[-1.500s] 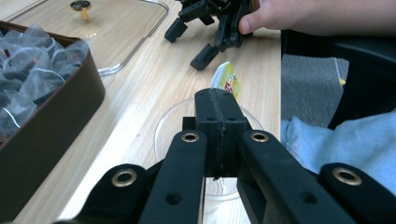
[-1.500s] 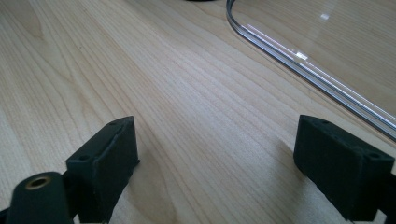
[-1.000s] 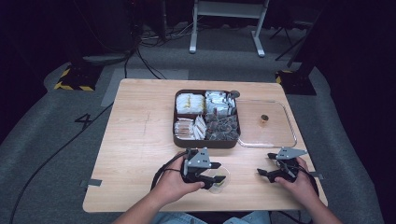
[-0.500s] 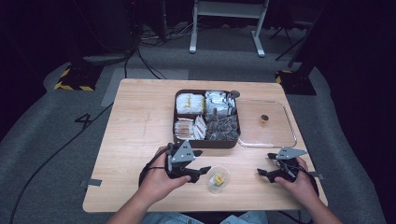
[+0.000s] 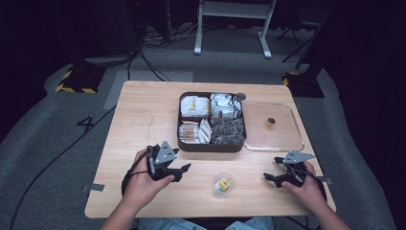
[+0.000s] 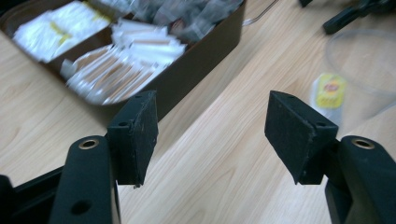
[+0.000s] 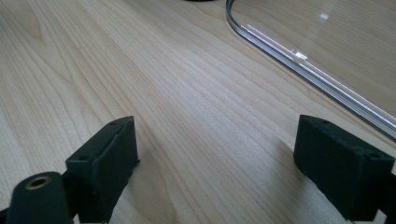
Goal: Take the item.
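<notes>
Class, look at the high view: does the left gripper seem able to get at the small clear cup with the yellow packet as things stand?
Probably yes. The left gripper is open, and bare table lies between it and the clear cup to its right. The dark tray sits farther back, out of the way.

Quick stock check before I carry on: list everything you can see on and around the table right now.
table: 1, light wood, centre
box: 1, dark brown, four compartments of packets, table's far middle
lid: 1, clear, flat on the table against the box's right side, small brown knob
cup: 1, clear, near edge between the tools, yellow packet inside
stand: 1, white, floor beyond the table
cables: several, black, floor
left tool: 1, black, open, near left
right tool: 1, black, open, near right
</notes>
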`<state>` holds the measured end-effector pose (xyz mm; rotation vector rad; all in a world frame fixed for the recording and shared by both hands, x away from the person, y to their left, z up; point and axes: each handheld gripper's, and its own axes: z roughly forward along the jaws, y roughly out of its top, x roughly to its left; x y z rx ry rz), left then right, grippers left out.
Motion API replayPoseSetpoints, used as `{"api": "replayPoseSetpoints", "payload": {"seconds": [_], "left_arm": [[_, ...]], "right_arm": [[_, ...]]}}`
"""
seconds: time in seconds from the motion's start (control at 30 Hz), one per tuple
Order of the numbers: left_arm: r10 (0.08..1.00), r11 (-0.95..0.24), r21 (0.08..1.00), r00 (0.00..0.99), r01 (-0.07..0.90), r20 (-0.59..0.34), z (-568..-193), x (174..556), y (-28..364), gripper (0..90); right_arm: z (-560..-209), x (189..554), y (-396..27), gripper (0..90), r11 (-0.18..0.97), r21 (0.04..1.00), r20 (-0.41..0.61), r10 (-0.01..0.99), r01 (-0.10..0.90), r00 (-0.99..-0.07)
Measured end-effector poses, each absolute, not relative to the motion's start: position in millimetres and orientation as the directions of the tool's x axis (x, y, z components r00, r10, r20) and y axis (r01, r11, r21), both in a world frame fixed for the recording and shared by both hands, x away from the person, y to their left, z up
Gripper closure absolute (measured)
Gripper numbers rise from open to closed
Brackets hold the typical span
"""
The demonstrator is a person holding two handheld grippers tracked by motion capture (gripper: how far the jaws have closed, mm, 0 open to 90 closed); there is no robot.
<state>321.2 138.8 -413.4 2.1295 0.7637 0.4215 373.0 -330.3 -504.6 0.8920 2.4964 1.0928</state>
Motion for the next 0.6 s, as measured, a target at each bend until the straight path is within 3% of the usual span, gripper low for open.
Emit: {"api": "replayPoseSetpoints", "payload": {"seconds": [0.27,0.6], "left_arm": [[0.710,-0.506,0.747,0.700,0.431,0.077,-431,323,162,33.0],[0.754,-0.495,0.698,0.655,0.518,0.049,-452,326,183,31.1]], "right_arm": [[-505,373,-330,13.6,0.525,0.735,-0.003,0.635,0.429,-0.773],[-505,373,-330,13.6,0.525,0.735,-0.003,0.635,0.429,-0.773]]}}
